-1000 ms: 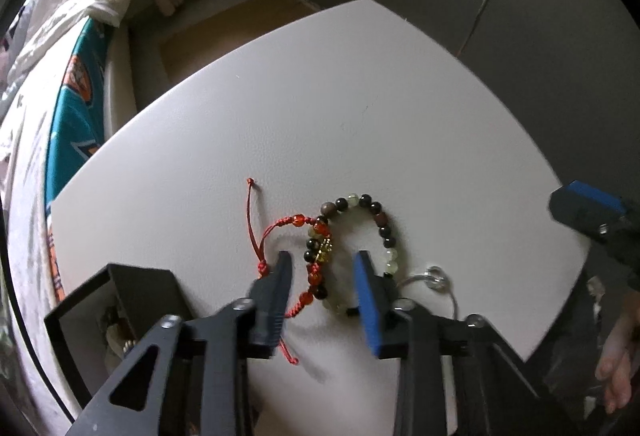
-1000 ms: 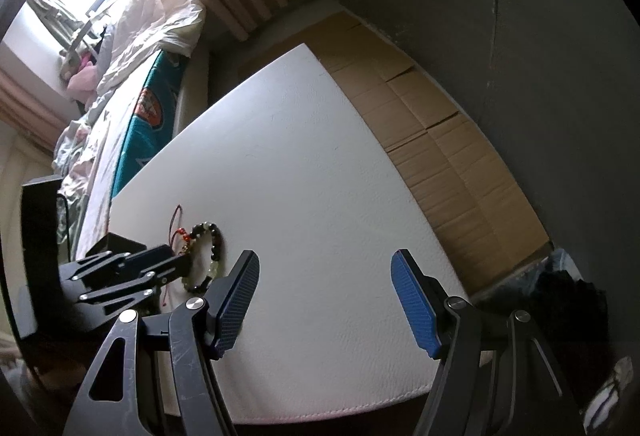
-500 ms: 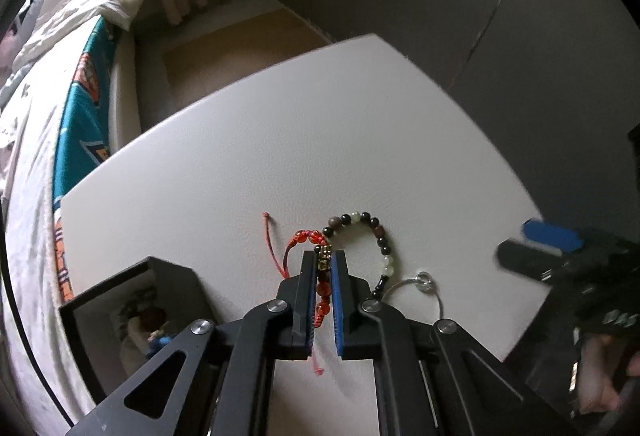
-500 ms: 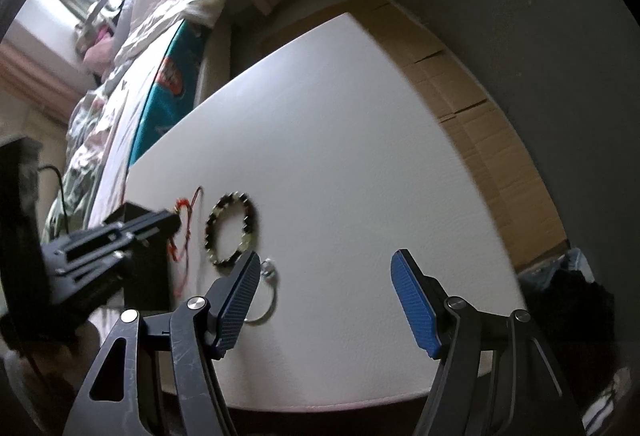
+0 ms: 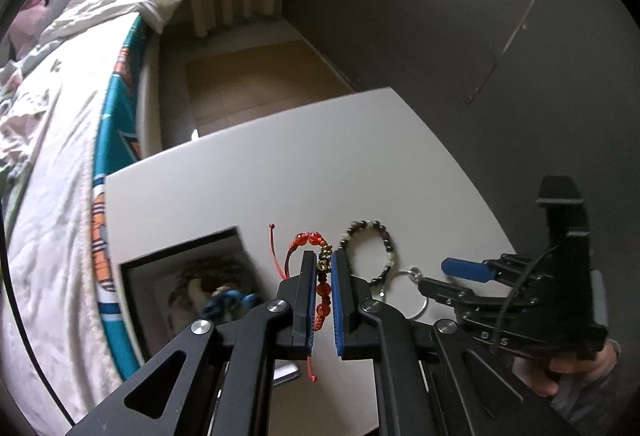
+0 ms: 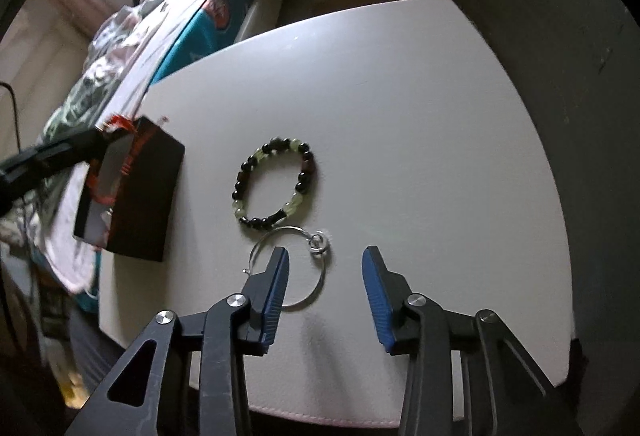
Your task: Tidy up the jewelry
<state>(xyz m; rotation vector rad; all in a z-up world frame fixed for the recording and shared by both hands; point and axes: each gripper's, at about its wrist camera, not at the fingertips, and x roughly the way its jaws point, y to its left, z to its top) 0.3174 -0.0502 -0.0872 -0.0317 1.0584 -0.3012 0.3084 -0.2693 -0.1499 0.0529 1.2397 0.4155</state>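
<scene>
My left gripper point(image 5: 322, 276) is shut on a red cord bracelet point(image 5: 323, 292) with red beads and a gold charm, held above the white table point(image 5: 280, 176). Its cord tails hang below the fingers. In the right wrist view the same bracelet point(image 6: 120, 124) dangles over the open black box point(image 6: 148, 188). A dark and pale-green beaded bracelet point(image 6: 276, 184) lies flat on the table. Just below it lies a thin silver hoop point(image 6: 318, 245) with a small ring. My right gripper point(image 6: 324, 268) hovers over the hoop, jaws closing, pads apart from the wire.
The black box point(image 5: 184, 276) holds several other pieces and sits by the table's left edge. A bed with rumpled covers point(image 5: 60, 156) runs along that side. A dark wall point(image 5: 440, 16) stands behind the table. A person's hand point(image 5: 560, 372) grips the right tool.
The left jaws shut on the red bracelet and lifted it off the table toward the box. The right gripper swung over to the silver hoop and its jaws narrowed.
</scene>
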